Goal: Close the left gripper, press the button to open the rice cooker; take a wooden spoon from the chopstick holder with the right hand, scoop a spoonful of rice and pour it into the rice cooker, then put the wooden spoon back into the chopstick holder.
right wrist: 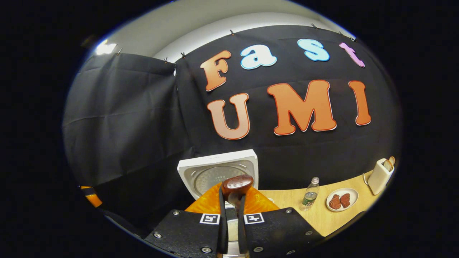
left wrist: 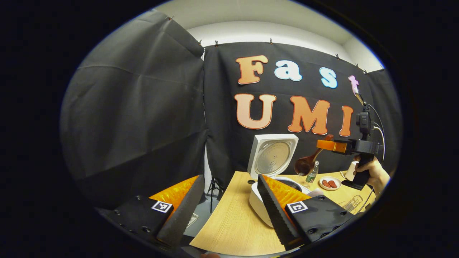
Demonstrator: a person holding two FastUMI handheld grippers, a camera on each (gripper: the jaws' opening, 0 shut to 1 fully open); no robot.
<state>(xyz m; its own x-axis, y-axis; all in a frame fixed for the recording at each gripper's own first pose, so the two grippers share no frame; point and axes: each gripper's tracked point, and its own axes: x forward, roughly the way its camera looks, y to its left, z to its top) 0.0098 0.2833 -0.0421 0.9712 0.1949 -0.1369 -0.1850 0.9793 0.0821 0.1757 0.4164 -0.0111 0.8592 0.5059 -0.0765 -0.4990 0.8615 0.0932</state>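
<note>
The white rice cooker (left wrist: 259, 205) stands on the wooden table (left wrist: 233, 224) with its lid (left wrist: 273, 157) raised upright. My left gripper (left wrist: 227, 215) is open, its fingers wide apart on either side of the table's near left end, nothing between them. Farther off, my right gripper (left wrist: 331, 145), held by a hand (left wrist: 374, 173), is shut on the handle of the wooden spoon (left wrist: 307, 163), whose bowl tilts down above the cooker's right side. In the right gripper view the right gripper (right wrist: 232, 215) clamps the spoon (right wrist: 236, 184) in front of the lid (right wrist: 218, 173).
A small bottle (right wrist: 310, 196), a plate (right wrist: 353, 195) with red pieces and the white chopstick holder (right wrist: 379, 175) stand along the table's right part. A clear glass item (left wrist: 353, 202) lies near the right edge. The left gripper (right wrist: 91, 197) shows at the far left.
</note>
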